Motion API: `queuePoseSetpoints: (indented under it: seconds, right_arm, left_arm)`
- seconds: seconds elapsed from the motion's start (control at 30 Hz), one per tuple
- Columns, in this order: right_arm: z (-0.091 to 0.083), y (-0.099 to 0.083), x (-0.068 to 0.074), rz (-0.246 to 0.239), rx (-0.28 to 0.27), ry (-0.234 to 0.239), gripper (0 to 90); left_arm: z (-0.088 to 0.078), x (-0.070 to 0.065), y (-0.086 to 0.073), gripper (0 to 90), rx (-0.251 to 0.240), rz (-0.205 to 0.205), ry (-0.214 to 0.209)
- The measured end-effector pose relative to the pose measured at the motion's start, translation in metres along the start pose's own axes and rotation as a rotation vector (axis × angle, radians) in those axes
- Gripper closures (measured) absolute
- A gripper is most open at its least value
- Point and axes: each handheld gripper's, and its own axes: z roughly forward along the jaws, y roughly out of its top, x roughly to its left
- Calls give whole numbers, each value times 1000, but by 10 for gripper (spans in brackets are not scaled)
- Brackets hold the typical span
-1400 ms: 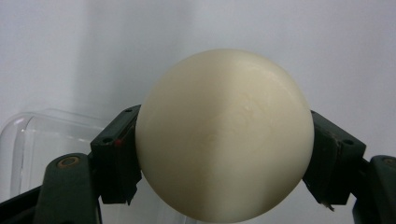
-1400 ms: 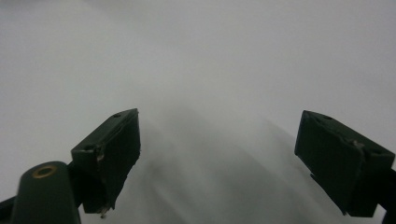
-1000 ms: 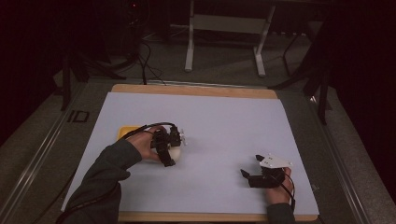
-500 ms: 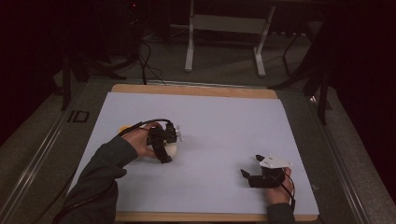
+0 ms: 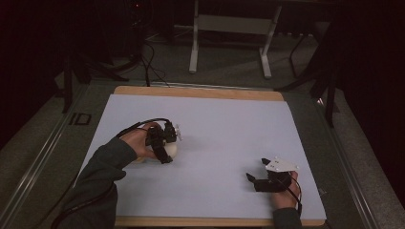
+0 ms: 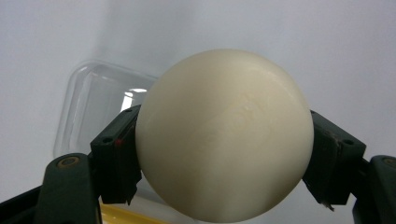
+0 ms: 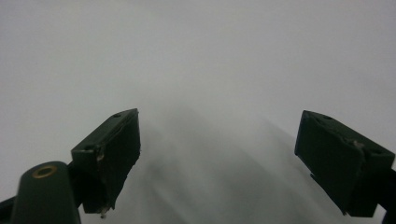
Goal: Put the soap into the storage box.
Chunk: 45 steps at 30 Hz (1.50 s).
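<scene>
**Describer:** Jaws first. We see the left gripper (image 6: 224,154) about half closed, its two black pads pressed on either side of a cream ball (image 6: 224,135), smooth and round. The right gripper (image 7: 219,158) stands wide open with nothing between its pads, only the pale table sheet (image 7: 210,56) beyond.

**Listener:** Where is the ball on the table?

**Describer:** From the high view we place it at the left-middle of the white sheet (image 5: 224,129), in the left gripper (image 5: 165,149), with the person's left hand (image 5: 141,143) around the tool. Whether the ball (image 5: 170,150) rests on the sheet or hangs just above it, we cannot tell. The right gripper (image 5: 267,181) sits low near the front right corner, well apart. From the left gripper view, a clear plastic tray (image 6: 100,105) lies behind the ball, and a sliver of something yellow (image 6: 126,217) shows under it at the bottom edge.

**Listener:** What could go wrong from here?

**Describer:** We judge the main risk is the ball slipping. The pads meet it near its widest part, but the surface looks slick and curved, so a small tilt or jolt could squeeze it out forward or downward. If it dropped, it would likely roll across the flat sheet, perhaps off the table edge. The tray looks light enough to skid or tip if the ball knocks its rim.
</scene>
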Motion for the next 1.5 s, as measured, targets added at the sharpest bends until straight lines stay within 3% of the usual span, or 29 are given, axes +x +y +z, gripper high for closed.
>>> queuePoseSetpoints:
  seconds: [1.27,1.5]
  right_arm:
    - [0,0,0,0,0,-1,141]
    - [0,0,0,0,0,0,141]
  left_arm:
    - [0,30,-35,248,-13,-147,-10]
    - [0,33,-38,248,-15,-155,0]
